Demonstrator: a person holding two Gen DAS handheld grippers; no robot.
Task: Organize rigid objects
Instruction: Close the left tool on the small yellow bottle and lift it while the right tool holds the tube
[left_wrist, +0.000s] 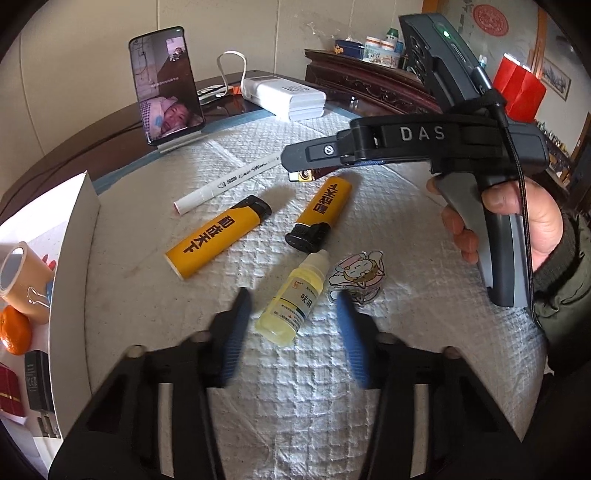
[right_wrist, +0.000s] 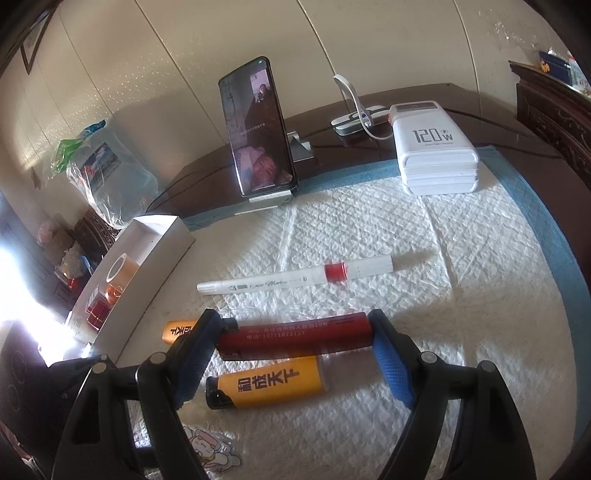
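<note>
Left gripper (left_wrist: 291, 325) straddles the dropper bottle (left_wrist: 291, 299) at lower centre, pads not touching. Right gripper (right_wrist: 291, 350) clamps the red lighter (right_wrist: 295, 334). I judge closing comes next.

Left gripper (left_wrist: 291, 308) fingers apart, right gripper (right_wrist: 295, 347) fingers clamped lengthwise.

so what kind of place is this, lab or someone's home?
Most likely a home, not a lab. The work surface is a dark wooden table under a white quilted pad, a carved wooden cabinet holds household jars, and a phone stands propped on a stand running a video call.
</note>
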